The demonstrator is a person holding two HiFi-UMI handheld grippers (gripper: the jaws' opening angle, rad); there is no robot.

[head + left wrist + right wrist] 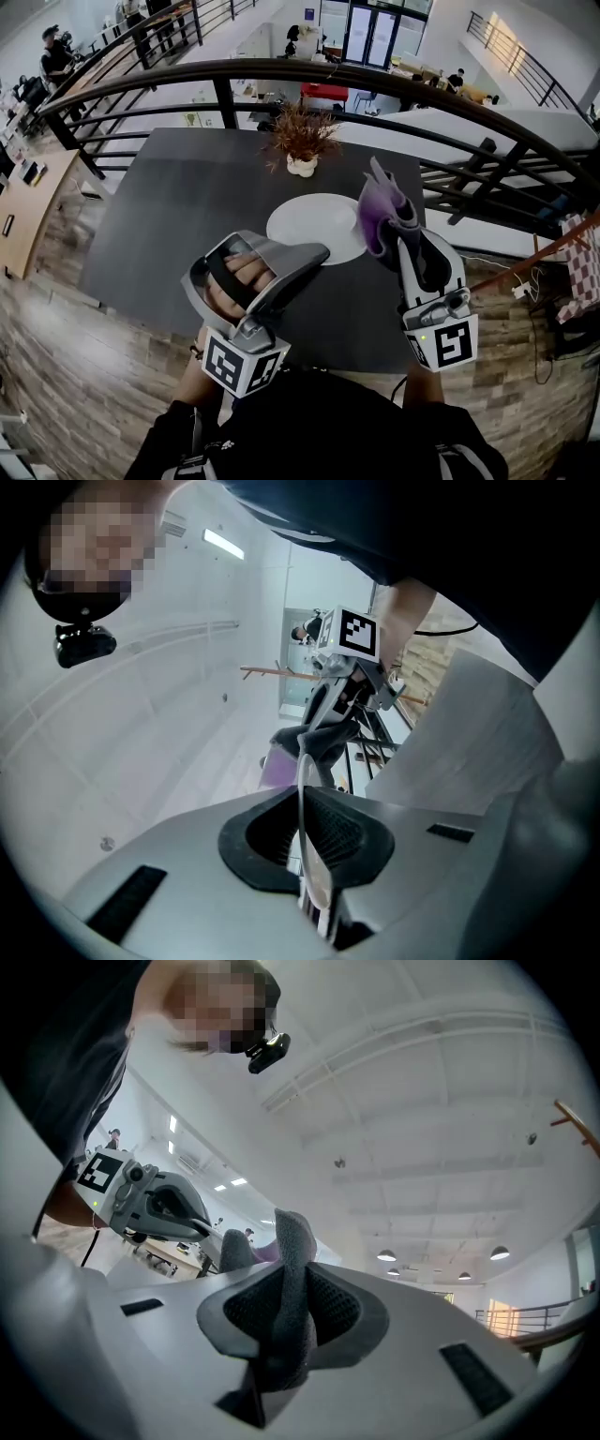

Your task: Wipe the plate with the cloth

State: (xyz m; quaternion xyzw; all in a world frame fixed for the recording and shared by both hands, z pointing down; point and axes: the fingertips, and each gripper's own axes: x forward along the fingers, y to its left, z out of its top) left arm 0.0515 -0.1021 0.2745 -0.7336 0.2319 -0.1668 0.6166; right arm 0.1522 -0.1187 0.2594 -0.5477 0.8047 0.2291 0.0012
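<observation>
left gripper (319,253): jaws clamped on the near-left rim of the plate (309,225). In the left gripper view, left gripper (305,841) has the plate (317,878) edge-on as a thin white line between the ribbed pads.
left hand (239,281): fingers visible through the gripper handle; marker cube (242,364) at the near end.
right gripper (389,234): jaws closed on the cloth (380,211). In the right gripper view, right gripper (281,1312) has a grey fold of the cloth (292,1269) pinched between the pads and sticking up past the tips.
right marker cube (442,342): at the near end, facing the head camera.
cloth: purple and grey, bunched, standing up out of the jaws. In the head view it overlaps the plate's right edge; can't tell whether it touches. It shows purple (277,771) in the left gripper view, beyond the plate edge.
plate: white, round, nothing on it, over the middle of the table (169,216). Can't tell whether it rests on the top or is held just above it.
table: dark top, set against a black railing (375,89).
plant (302,136): dry brown sprigs in a small white pot (302,167), just beyond the plate's far edge and apart from it.
</observation>
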